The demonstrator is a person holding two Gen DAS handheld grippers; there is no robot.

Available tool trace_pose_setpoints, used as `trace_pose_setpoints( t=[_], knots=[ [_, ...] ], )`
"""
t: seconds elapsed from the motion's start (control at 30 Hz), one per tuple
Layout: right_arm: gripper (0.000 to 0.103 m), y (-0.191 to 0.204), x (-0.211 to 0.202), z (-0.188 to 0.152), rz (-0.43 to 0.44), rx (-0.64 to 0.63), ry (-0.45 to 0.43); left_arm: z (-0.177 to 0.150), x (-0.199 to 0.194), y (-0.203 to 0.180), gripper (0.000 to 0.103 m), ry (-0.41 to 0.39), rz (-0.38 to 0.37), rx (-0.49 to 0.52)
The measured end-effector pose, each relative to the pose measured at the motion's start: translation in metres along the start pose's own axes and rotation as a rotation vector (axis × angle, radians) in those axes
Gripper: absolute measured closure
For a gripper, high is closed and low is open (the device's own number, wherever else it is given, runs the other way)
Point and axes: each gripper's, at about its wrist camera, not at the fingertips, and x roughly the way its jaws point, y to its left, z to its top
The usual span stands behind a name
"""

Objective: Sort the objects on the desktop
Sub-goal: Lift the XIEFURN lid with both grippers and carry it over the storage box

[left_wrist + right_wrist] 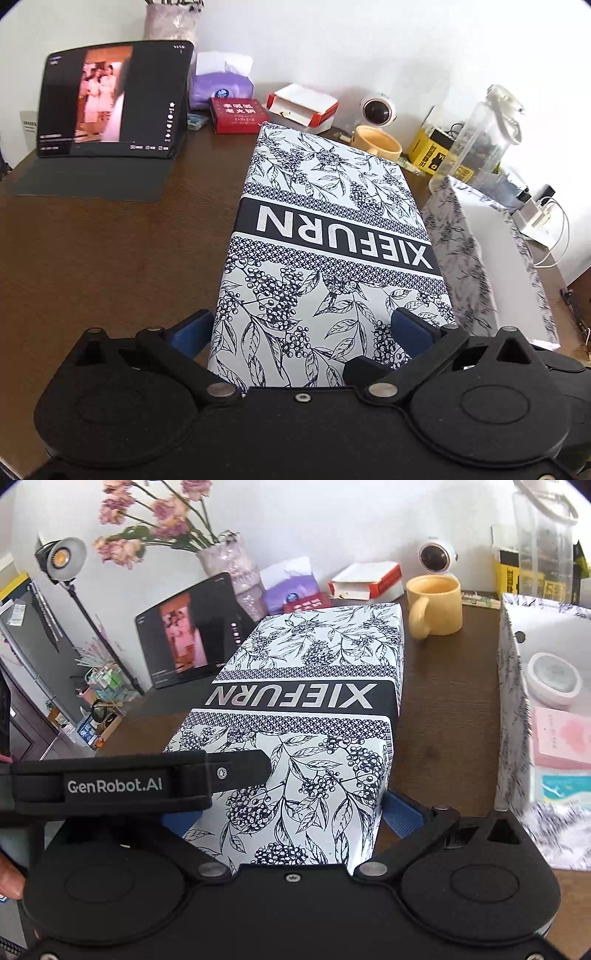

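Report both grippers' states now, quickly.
Left gripper: shut on the near end of the XIEFURN box lid.
Right gripper: shut on the same lid, beside the left gripper.

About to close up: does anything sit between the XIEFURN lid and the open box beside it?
Nothing visible: only bare table separates the XIEFURN lid and open box; the yellow mug stands farther back.

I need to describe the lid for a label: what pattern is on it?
White lid with navy berry-and-leaf print and a dark band reading XIEFURN; clearest in the left wrist view.
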Motion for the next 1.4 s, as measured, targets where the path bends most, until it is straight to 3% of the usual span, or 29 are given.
trace_pose_setpoints(
  t=[0.27,0.8,1.4],
  knots=[
    [0.0,0.01,-0.058,-0.041,0.029,-0.028,-0.012,-0.051,-0.068,0.028,0.001,-0.038,0.022,-0.013],
    [0.0,0.026,-0.183,-0.168,0.025,-0.012,-0.011,-0.176,-0.175,0.012,0.001,-0.036,0.023,0.013],
    [0.0,-0.005,-0.258,-0.237,-0.089,0.115,-0.034,-0.243,-0.196,-0.035,0.001,0.041,-0.08,0.126]
  ],
)
